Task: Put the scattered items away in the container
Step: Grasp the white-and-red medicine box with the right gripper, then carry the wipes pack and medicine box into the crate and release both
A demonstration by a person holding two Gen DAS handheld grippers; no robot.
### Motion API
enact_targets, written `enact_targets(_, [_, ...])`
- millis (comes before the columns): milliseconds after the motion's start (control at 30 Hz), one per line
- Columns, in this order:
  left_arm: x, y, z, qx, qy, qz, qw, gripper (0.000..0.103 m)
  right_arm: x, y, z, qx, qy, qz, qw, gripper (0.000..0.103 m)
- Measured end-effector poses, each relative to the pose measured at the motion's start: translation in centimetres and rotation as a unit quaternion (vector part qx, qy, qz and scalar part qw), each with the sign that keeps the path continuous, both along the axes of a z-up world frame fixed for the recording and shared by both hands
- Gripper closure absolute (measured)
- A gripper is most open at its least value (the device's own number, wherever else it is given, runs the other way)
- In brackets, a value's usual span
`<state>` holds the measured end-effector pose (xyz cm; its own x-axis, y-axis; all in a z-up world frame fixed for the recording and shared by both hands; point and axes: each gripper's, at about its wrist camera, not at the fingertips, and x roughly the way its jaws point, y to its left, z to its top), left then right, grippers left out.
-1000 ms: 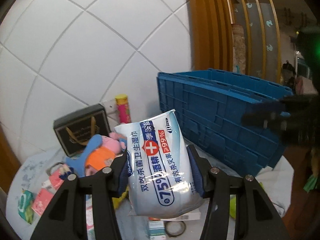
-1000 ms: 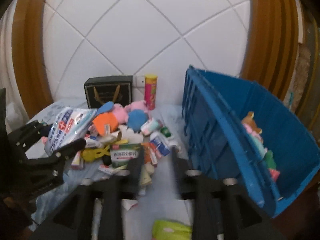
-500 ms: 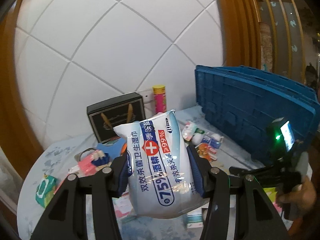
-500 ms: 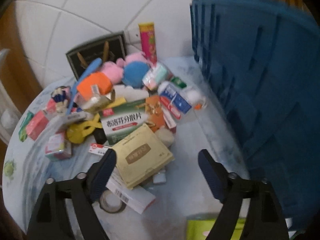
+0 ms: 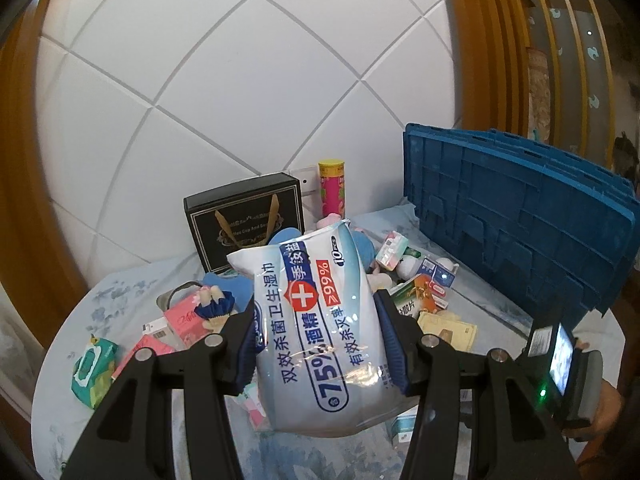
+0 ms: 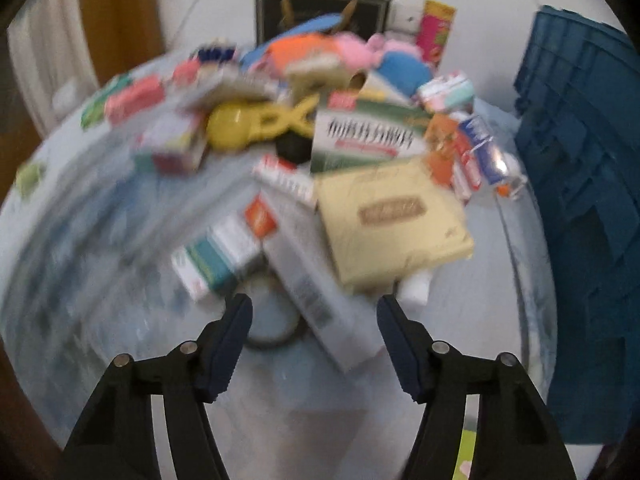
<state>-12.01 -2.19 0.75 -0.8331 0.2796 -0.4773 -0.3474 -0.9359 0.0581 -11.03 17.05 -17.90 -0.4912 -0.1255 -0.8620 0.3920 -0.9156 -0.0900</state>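
Wipes pack gripped on the left, right gripper low over the clutter.

The blue crate stands at the table's right side, its ribbed wall showing in both views and its inside in neither. Only the left wrist view shows the left gripper, its pads pressed on either side of a white-and-blue wipes pack held off the table; the pack blocks much of the pile behind it. That view also catches the right gripper's body and a hand at the lower right. The blurred right wrist view shows the right gripper, jaws closing, pads touching nothing, with a long white box lying between them below. Just beyond lie a tan flat box, a green-and-white box and a yellow toy. A black gift box and a pink tube stand at the wall.
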Motion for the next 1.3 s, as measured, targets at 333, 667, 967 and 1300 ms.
enact_targets(333, [-0.5,-0.1,-0.5,0.003,-0.012,0.003,0.9999,0.051,-2.3,0.7,-1.8,0.041,0.005,-0.014,0.999,0.06])
enact_targets(667, [-0.3,0.4,-0.3,0.007,-0.008,0.002,0.9999,0.051,-1.2,1.0,-0.2,0.02,0.011,-0.046,0.999,0.078])
enact_targets(967, [0.5,1.1,0.5,0.004,0.001,-0.011,0.9999,0.051,0.9,0.9,5.0,-0.038,0.054,-0.062,0.996,0.081])
enact_targets(1300, [1.7,2.8,1.9,0.005,0.016,-0.037,0.9992,0.051,4.0,2.2,13.0,-0.06,0.13,-0.084,0.986,0.081])
